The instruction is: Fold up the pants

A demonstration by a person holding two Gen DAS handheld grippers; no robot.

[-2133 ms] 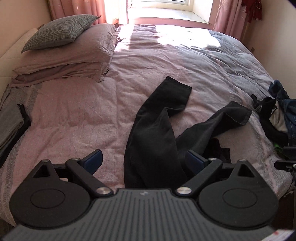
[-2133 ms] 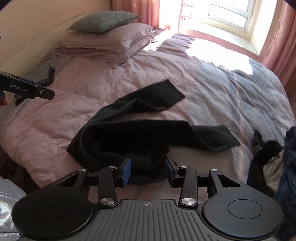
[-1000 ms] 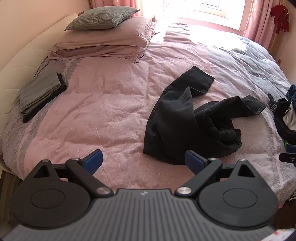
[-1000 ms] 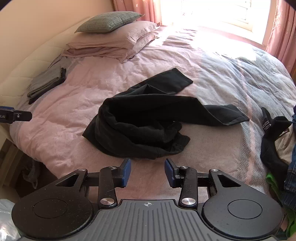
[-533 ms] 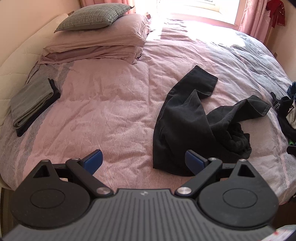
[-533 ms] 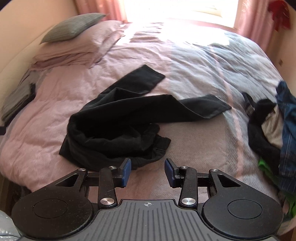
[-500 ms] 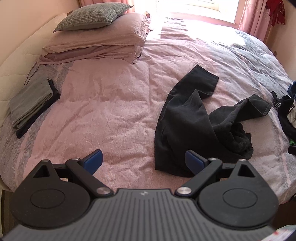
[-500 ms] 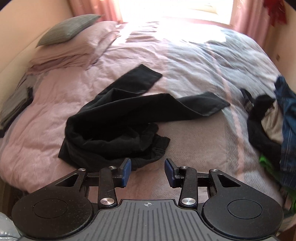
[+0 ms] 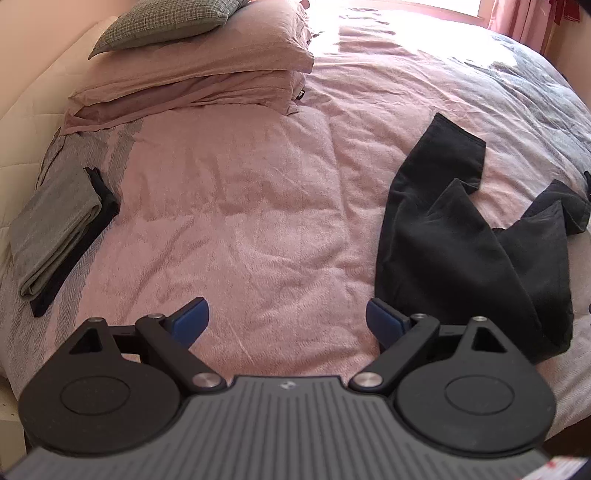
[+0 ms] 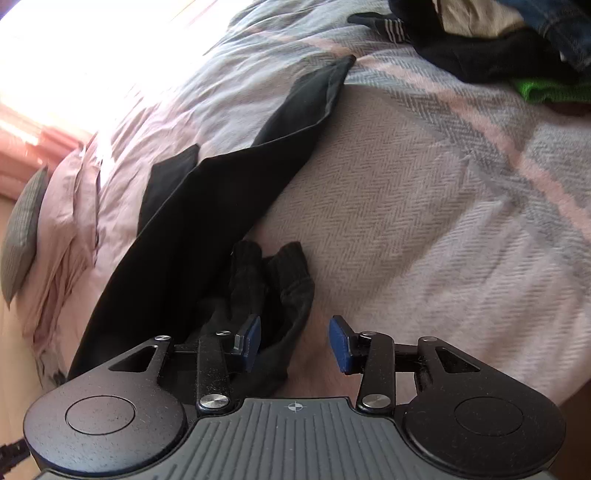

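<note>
Black pants (image 9: 458,236) lie crumpled on the pink bedspread, right of centre in the left wrist view, with one leg reaching back toward the window. My left gripper (image 9: 286,319) is open over bare bedspread, its right fingertip (image 9: 384,317) close to the pants' near left edge. In the tilted right wrist view the pants (image 10: 192,221) run from lower left to upper right, the bunched waist end near the jaws. My right gripper (image 10: 293,341) is open, its left pad (image 10: 249,341) over the bunched waist cloth, nothing gripped.
Stacked pink pillows (image 9: 207,70) with a grey checked cushion (image 9: 162,26) lie at the headboard. Folded grey and black clothes (image 9: 55,225) sit at the left bed edge. A pile of dark, denim and green clothes (image 10: 509,48) lies on the bed's right side.
Both grippers have dropped closer to the bed. The right view has tilted and closed in on the pants' waist end. The left gripper has shifted left, leaving the pants at its right.
</note>
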